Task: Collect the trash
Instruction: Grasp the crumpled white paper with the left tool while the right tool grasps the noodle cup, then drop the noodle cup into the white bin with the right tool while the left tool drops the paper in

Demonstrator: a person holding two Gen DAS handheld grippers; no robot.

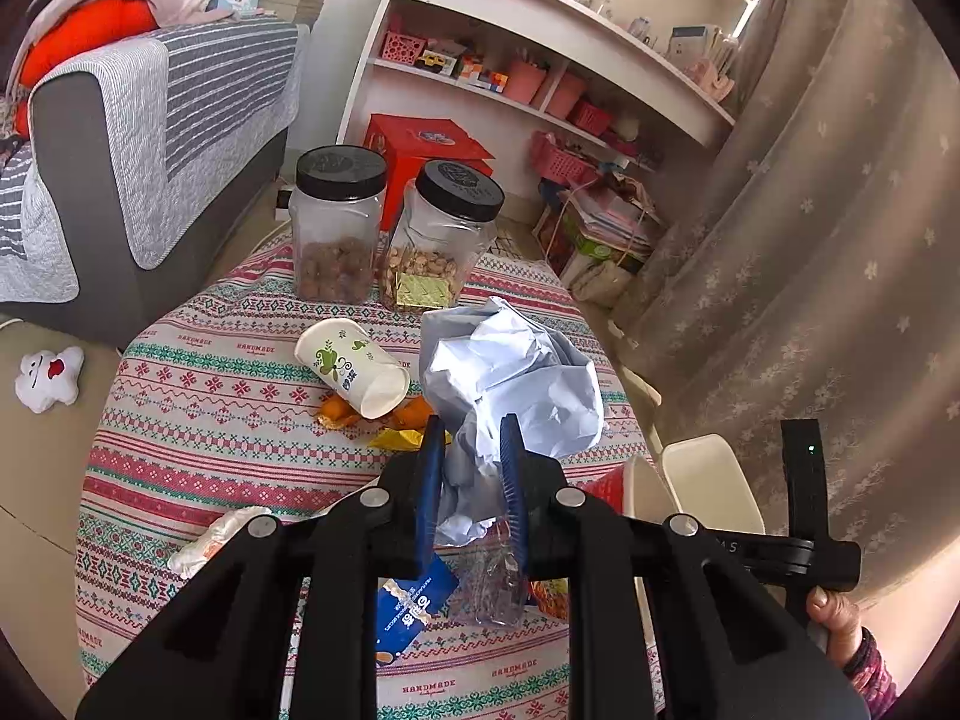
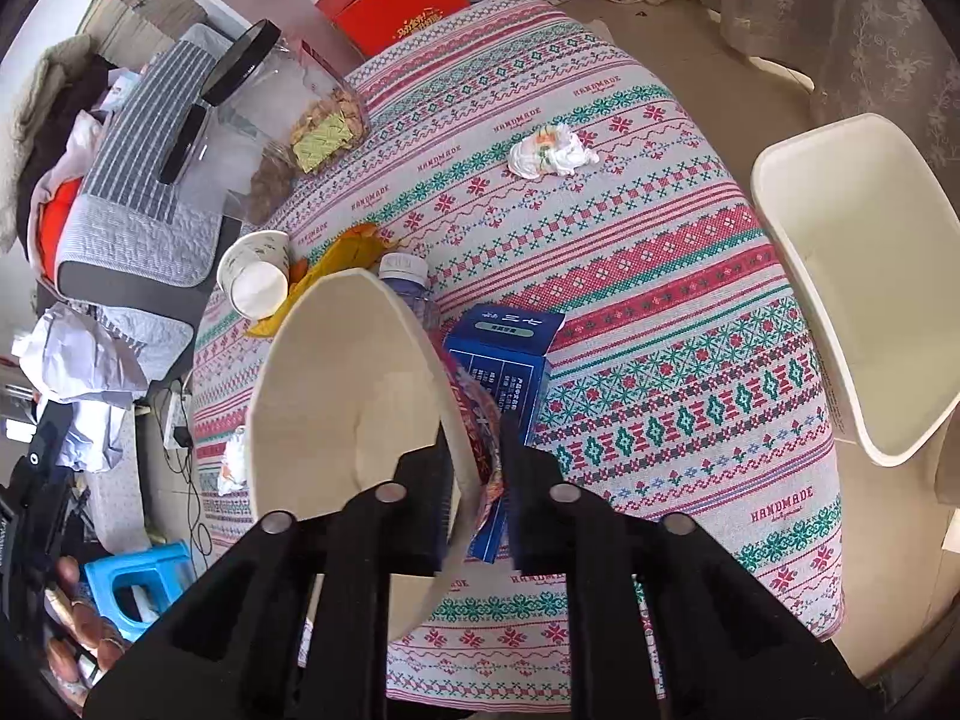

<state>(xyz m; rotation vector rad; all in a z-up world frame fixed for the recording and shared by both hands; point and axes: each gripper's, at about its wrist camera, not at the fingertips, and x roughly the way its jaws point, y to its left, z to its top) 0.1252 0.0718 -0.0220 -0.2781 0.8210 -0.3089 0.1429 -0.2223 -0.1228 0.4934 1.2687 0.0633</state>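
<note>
Trash lay scattered over the patterned tablecloth [image 2: 690, 300]: a tipped paper cup [image 1: 354, 369] at left, a blue box [image 2: 507, 360] mid-table, a white wrapper [image 2: 549, 150] beyond. Your left gripper [image 1: 471, 456] pinched a crumpled sheet of pale paper [image 1: 510, 372] above the table. Your right gripper [image 2: 477, 462] clamped the rim of a paper bowl [image 2: 348, 384]. A white bin [image 2: 864, 276] stood at right.

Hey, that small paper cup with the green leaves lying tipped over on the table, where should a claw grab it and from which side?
Take the paper cup across its middle, coming down from above with the fingers either side of its round wall. It lies on its side by the orange wrappers, so the rim is hard to pinch, while the wall is exposed on top. Squeeze lightly; thin paper probably crushes.
</note>
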